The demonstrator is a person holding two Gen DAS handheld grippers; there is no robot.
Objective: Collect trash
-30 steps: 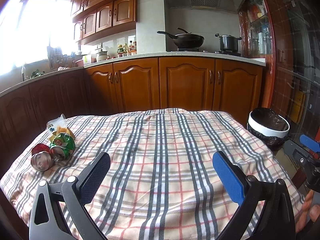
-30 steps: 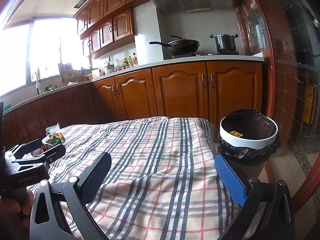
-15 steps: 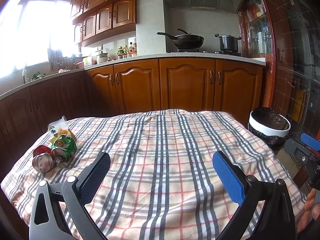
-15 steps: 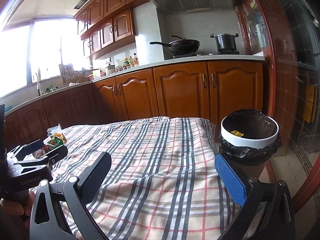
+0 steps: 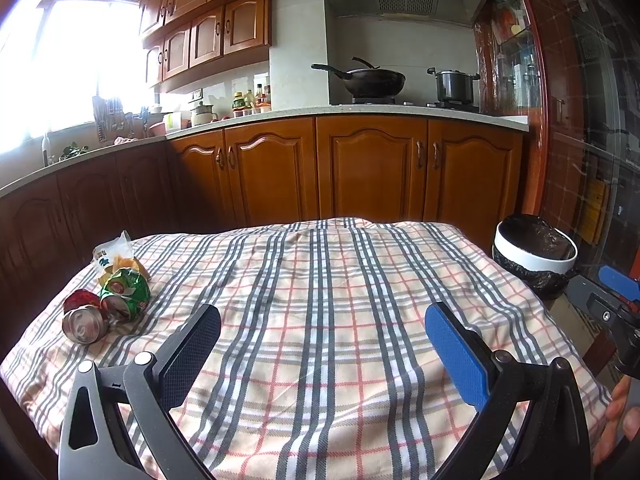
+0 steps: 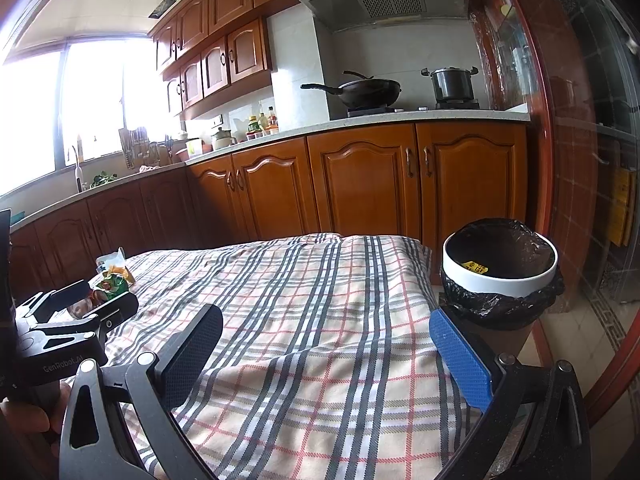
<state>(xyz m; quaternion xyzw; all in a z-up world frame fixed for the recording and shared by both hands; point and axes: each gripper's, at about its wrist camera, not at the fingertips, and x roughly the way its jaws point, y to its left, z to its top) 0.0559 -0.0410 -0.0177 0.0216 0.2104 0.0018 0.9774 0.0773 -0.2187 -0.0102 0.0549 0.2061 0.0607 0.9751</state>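
Both the left gripper [image 5: 322, 330] and the right gripper [image 6: 326, 332] gape wide, empty. Approach the crushed cans [image 5: 86, 322] low (they roll), then carry to the lined bin [image 6: 500, 276].

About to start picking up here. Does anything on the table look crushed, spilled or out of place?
Only the trash itself: a dented red can and a crumpled green can lie on their sides with a snack wrapper at the far left corner of the checked cloth. No spill shows. The lined bin stands upright beside the table.

Bare plaid tablecloth [image 5: 320, 320] mid-table, cans [image 5: 104, 312] crowding left corner, bin [image 6: 500, 276] right
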